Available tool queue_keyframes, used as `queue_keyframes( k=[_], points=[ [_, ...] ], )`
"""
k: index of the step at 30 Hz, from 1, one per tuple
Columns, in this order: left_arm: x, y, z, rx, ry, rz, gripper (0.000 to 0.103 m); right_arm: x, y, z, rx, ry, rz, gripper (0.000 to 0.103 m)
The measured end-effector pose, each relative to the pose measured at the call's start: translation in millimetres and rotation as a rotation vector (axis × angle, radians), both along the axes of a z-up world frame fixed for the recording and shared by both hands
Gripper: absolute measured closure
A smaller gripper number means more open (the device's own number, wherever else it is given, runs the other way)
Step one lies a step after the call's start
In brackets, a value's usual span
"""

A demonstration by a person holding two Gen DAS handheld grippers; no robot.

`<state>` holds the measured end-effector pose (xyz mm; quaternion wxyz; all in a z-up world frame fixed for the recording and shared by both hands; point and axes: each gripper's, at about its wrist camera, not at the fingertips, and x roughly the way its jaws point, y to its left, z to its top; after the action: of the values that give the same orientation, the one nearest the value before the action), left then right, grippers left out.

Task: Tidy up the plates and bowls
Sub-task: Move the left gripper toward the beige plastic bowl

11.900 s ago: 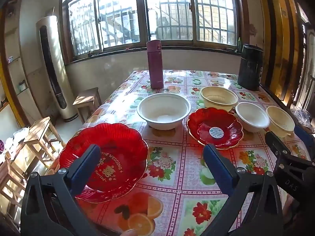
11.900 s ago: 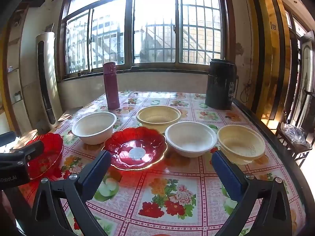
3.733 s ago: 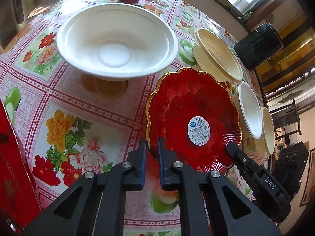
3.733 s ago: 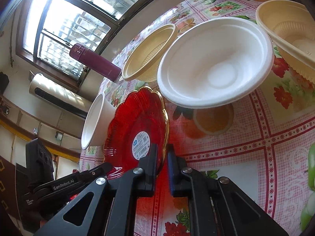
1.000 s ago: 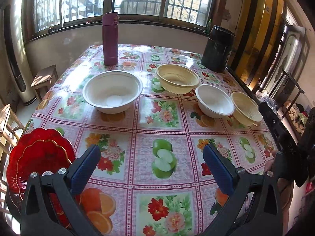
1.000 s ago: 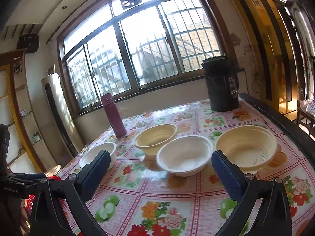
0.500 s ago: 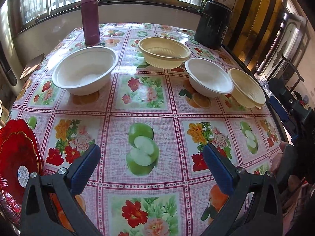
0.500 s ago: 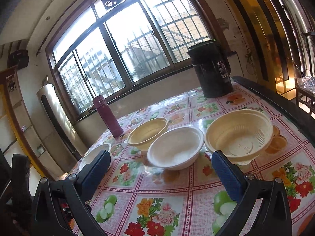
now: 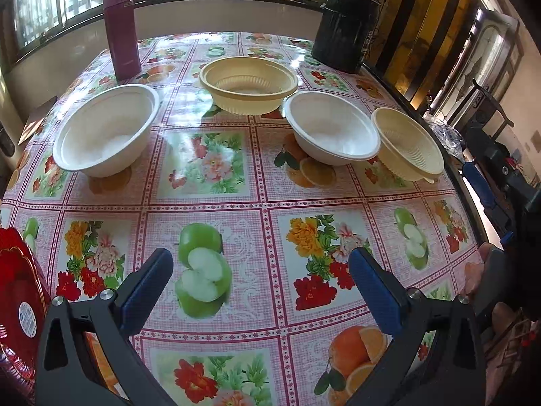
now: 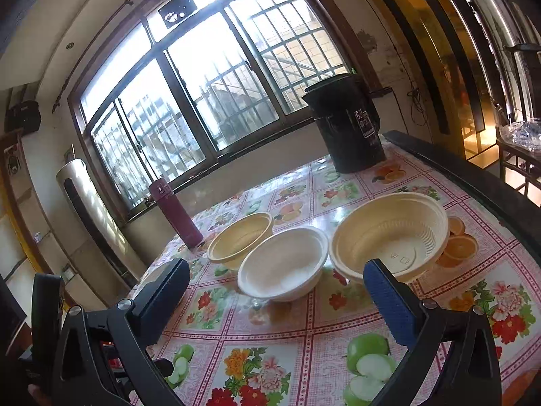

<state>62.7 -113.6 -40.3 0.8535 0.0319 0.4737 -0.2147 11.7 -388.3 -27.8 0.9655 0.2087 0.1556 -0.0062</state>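
Note:
In the left wrist view, a large white bowl (image 9: 104,132) stands at the left, a cream ribbed bowl (image 9: 248,84) behind the middle, a smaller white bowl (image 9: 333,128) to the right and a second cream bowl (image 9: 407,143) at the far right. Stacked red plates (image 9: 17,291) lie at the near left edge. My left gripper (image 9: 260,270) is open and empty above the tablecloth. My right gripper (image 10: 275,284) is open and empty, close in front of the white bowl (image 10: 284,264), with cream bowls to its right (image 10: 389,233) and behind it (image 10: 240,237).
A maroon flask (image 9: 121,30) stands at the back left and a black kettle (image 9: 345,27) at the back right. The floral tablecloth (image 9: 253,213) covers the table. The table's dark right edge (image 10: 473,176) runs beside the far cream bowl.
Both grippers have moved closer to the bowls. The left view has tilted down, so the red plates have slid further out at the left edge. Both stay open.

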Motion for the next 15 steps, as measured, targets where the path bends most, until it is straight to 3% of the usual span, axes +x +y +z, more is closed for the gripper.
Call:
queue_keyframes(
  k=[10,15],
  points=[
    [8.2,-69.3,18.8,-0.071,0.009,-0.106,0.000,7.7,-105.5,-8.6,0.076,0.056,-0.152,0.000],
    [15.7,-106.0,3.8,-0.170,0.178,-0.141,0.000,24.1,-151.1,-24.9,0.226,0.120,-0.144,0.000]
  ],
)
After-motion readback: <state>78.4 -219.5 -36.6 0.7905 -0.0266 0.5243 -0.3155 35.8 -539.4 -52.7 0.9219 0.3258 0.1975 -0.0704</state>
